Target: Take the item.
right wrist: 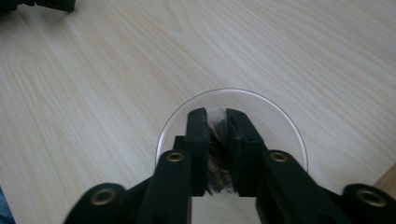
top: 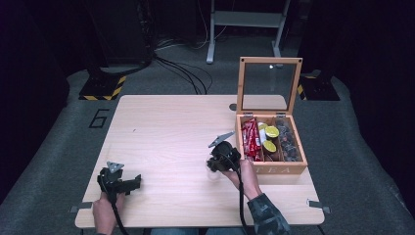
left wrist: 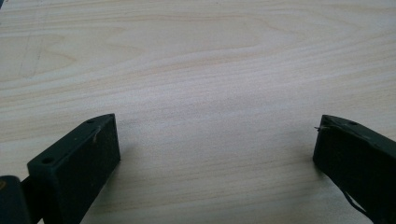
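Nearest the person's edge of the wooden table, far left of the tea box: left gripper, held low over the wood in the person's left hand, jaws spread wide with nothing but bare grain between them. Same in the left gripper view: two black jaws well apart, table surface between.

Farther in, just left of the tea box's front left corner: right gripper, gripped by the right hand, grey three-cornered plate tilted on top. Right gripper view: jaws drawn narrow, pinching a small clear packet with dark, crinkled contents; what the packet holds, impossible to tell. Directly beneath the jaws, a shallow clear round dish resting on the wood, packet hanging over its middle.

Beyond, at the table's right side: the tea box itself, lid standing upright with a clear pane, compartments holding red packets at the left, yellow-topped pods in the middle, dark packets at the right.
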A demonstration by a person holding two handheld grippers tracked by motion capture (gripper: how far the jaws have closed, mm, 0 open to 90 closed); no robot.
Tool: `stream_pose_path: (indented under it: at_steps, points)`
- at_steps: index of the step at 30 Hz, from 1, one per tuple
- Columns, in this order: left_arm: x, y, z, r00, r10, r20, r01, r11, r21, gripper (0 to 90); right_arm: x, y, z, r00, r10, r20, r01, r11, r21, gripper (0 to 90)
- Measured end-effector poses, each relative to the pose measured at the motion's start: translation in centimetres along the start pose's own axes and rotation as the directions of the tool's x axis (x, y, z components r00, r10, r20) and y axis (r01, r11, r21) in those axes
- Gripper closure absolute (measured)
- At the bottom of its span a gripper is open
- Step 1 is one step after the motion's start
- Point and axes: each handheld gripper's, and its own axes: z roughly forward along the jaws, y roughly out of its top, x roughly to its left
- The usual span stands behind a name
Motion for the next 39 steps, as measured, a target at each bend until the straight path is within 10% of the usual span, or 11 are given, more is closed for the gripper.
stream_pose_path:
  at_steps: [26, 39]
  points:
    - [-0.1, 0.0, 0.1, 0.9999, -0.011, -0.001, 0.011, 0.9999, -0.012, 0.4, 0.0, -2.0, -6.8, 0.9986, 0.019, 0.048, -0.008, 0.977, -0.214, 4.8]
    - [-0.1, 0.0, 0.1, 0.9999, -0.012, -0.001, 0.012, 0.9999, -0.012, 0.3, -0.3, -5.1, -10.6, 0.987, 0.082, 0.138, -0.041, 0.959, -0.282, 2.0]
